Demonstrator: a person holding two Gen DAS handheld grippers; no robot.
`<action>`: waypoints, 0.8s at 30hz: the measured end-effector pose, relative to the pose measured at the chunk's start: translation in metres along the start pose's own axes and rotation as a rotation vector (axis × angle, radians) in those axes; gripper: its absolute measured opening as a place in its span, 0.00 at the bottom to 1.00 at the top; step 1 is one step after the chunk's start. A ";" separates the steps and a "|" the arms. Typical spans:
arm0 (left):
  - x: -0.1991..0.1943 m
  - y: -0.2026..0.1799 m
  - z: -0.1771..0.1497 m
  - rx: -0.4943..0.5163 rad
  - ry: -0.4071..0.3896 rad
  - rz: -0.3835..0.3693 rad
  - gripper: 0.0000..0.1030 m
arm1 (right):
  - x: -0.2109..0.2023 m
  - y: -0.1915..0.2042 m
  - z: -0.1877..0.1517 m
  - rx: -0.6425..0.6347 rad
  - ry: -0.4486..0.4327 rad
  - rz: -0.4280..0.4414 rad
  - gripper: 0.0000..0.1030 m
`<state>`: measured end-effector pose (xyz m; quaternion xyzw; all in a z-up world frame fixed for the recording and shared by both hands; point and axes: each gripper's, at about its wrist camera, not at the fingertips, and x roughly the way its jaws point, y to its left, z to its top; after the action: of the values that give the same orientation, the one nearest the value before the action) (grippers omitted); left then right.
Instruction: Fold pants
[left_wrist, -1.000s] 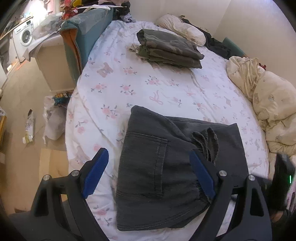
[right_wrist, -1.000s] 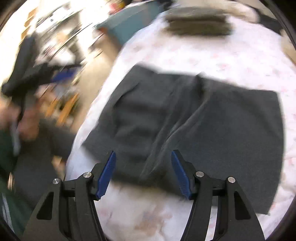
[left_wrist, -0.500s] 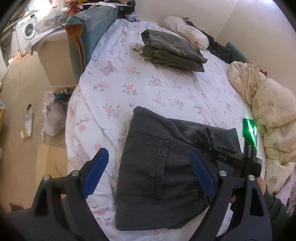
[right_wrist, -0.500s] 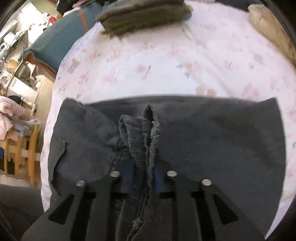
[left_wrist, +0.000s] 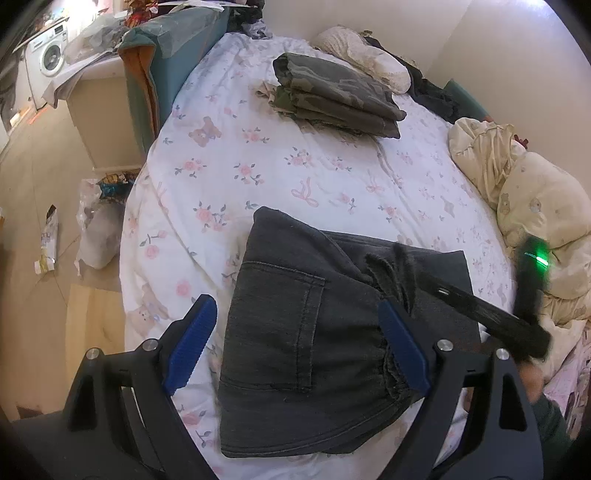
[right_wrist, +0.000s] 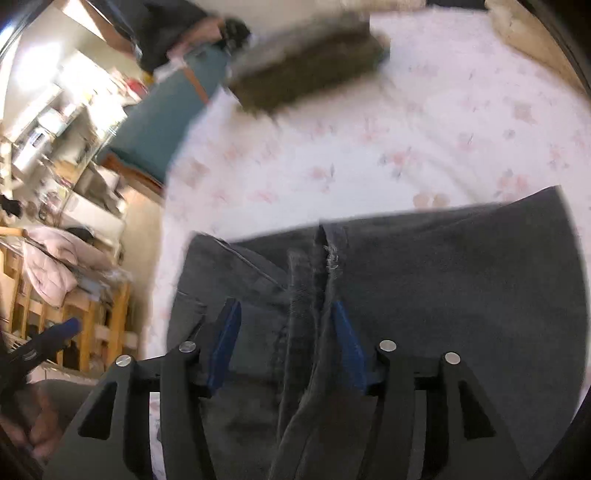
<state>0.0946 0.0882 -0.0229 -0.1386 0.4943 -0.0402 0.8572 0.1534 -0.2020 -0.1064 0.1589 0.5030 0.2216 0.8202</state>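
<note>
Nearby, dark pants (left_wrist: 310, 332) lay folded on the bed (left_wrist: 258, 162).
Left gripper (left_wrist: 295, 350) hovered spread above them; right gripper (right_wrist: 286, 347) fingers, just opening, released the frayed hems between them.

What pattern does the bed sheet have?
The bed sheet is white with small pink flowers and bows, clearest in the left wrist view.

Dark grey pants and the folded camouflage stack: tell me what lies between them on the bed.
Only bare floral sheet lies between the dark grey pants and the folded camouflage stack. The left wrist view shows it clearly; the right wrist view is blurred.
</note>
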 end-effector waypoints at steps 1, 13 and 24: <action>0.000 -0.001 0.000 0.004 -0.002 0.001 0.85 | -0.006 0.000 -0.004 -0.010 -0.010 -0.020 0.51; 0.010 -0.011 -0.009 0.063 0.003 0.067 0.85 | 0.029 -0.024 -0.075 0.161 0.205 -0.037 0.22; 0.013 -0.014 -0.010 0.114 -0.009 0.149 0.85 | -0.120 -0.200 -0.120 0.759 -0.110 -0.312 0.80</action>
<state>0.0936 0.0704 -0.0352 -0.0526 0.4961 -0.0038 0.8666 0.0392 -0.4306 -0.1661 0.3835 0.5224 -0.1155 0.7528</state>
